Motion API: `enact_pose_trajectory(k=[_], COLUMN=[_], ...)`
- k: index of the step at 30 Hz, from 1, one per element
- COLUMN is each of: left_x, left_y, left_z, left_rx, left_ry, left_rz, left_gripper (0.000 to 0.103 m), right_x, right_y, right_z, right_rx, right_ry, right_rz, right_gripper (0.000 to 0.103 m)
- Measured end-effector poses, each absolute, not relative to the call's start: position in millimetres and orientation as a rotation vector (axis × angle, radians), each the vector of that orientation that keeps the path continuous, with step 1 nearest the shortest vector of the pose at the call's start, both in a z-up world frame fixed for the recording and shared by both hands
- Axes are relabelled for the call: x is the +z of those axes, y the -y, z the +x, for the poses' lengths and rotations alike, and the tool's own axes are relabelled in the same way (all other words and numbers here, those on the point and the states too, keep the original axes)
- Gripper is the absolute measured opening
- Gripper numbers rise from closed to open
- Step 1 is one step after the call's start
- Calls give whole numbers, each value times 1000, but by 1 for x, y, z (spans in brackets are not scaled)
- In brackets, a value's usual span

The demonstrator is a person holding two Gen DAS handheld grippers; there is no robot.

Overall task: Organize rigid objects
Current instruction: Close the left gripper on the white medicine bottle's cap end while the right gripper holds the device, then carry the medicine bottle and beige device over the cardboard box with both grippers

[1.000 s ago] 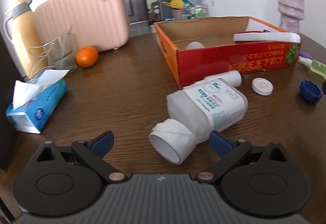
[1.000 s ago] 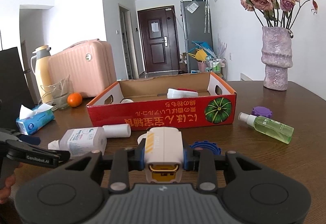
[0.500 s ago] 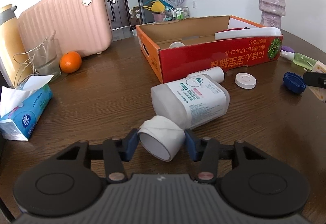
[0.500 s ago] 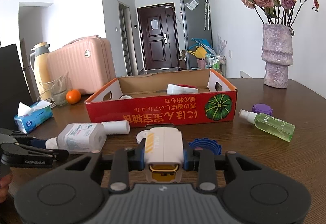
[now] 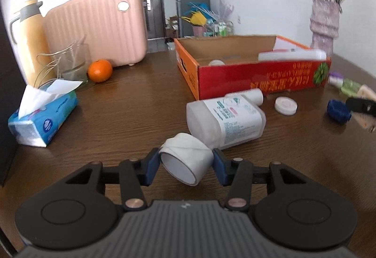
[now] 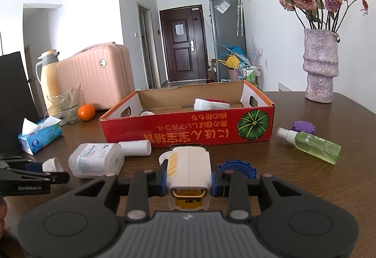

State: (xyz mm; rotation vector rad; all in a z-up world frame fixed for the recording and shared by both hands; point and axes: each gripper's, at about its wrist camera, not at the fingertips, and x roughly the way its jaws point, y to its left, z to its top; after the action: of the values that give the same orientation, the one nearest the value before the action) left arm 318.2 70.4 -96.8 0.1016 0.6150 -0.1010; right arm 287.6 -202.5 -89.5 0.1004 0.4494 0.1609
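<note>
My left gripper (image 5: 185,164) is shut on a white paper-wrapped roll (image 5: 185,160) just above the wooden table, its open end facing me. A white labelled bottle (image 5: 225,121) lies on its side right behind the roll. In the right wrist view my right gripper (image 6: 188,181) is shut on a white device with yellow stripes (image 6: 188,168). The red cardboard box (image 6: 188,127) stands open behind it with a few white items inside. The left gripper (image 6: 35,175) and roll (image 6: 52,165) show at that view's left edge.
Loose on the table: a white tube (image 6: 136,148), white cap (image 5: 285,105), blue cap (image 6: 237,167), purple cap (image 6: 303,127) and green spray bottle (image 6: 310,144). A tissue pack (image 5: 44,117), orange (image 5: 99,70), glass jug (image 5: 70,63), thermos (image 5: 30,39) and pink suitcase (image 5: 98,27) stand left; a vase (image 6: 320,67) right.
The left jaws closed from wide open onto the roll, and the roll has come a little away from the bottle. The right gripper has kept still with the device in it.
</note>
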Motion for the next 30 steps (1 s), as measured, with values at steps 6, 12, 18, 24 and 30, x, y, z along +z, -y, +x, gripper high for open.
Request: enact_pose_trajectory(k=[6,12,18,24,30], left_x=[-84,-77,-72,-62,-53], left_y=[-75,-63,-39,-24,-7], left_z=[298,276,269,270,268], left_rx=[-46,-10,-32,-39,-65], left_ry=[-563,-522,-513,-502,-479], left_rz=[1,-45,-41,-45,-48], left_gripper=[50,50,50,50,50], right_x=[-87,-86,-82,-76,-70], right_y=[200,198,199,201,204], right_z=[284,278,271,263,259], right_rx=[170,182,196,209,214], right_ry=[-438,-431,-421,-410,-402], right_rz=[92,90,94,96,97], right_gripper=[31,31,31,31,31])
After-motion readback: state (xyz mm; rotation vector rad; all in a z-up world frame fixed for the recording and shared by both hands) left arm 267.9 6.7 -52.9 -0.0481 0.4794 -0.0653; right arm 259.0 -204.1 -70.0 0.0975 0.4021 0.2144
